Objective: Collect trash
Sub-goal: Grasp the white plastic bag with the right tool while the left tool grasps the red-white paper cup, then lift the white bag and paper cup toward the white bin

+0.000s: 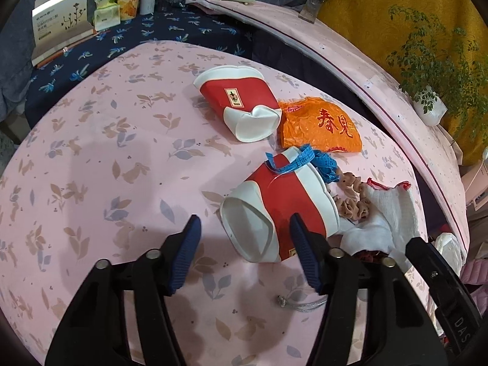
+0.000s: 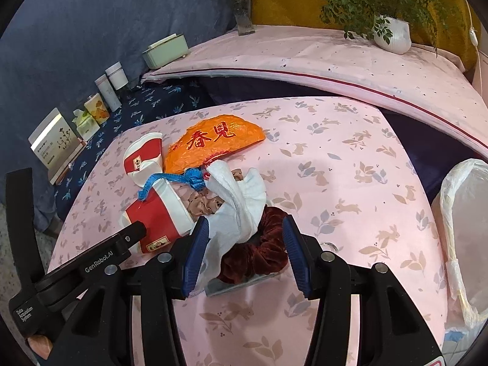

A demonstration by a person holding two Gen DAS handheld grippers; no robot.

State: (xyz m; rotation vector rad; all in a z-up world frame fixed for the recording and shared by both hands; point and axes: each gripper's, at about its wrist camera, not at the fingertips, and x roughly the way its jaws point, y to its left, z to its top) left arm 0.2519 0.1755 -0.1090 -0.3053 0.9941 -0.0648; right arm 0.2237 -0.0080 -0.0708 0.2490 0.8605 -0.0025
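Two crushed red-and-white paper cups lie on the pink rabbit-print table: a near one (image 1: 274, 210) (image 2: 158, 213) and a far one (image 1: 238, 103) (image 2: 141, 160). An orange plastic bag (image 1: 320, 125) (image 2: 213, 143) lies beside them. My left gripper (image 1: 244, 244) is open, its jaws either side of the near cup's open end. My right gripper (image 2: 244, 238) is open over a white cloth (image 2: 235, 201) and a dark red scrunchie (image 2: 259, 250). A white-lined bin (image 2: 466, 228) stands at the right edge.
A blue tape measure (image 1: 305, 158) (image 2: 183, 180), a pink scrunchie (image 1: 350, 201) and a silver cord (image 1: 302, 303) lie among the trash. Boxes and bottles (image 1: 103, 9) line the back left. A vase (image 2: 244, 12) and a potted plant (image 2: 390, 30) stand on the raised ledge behind.
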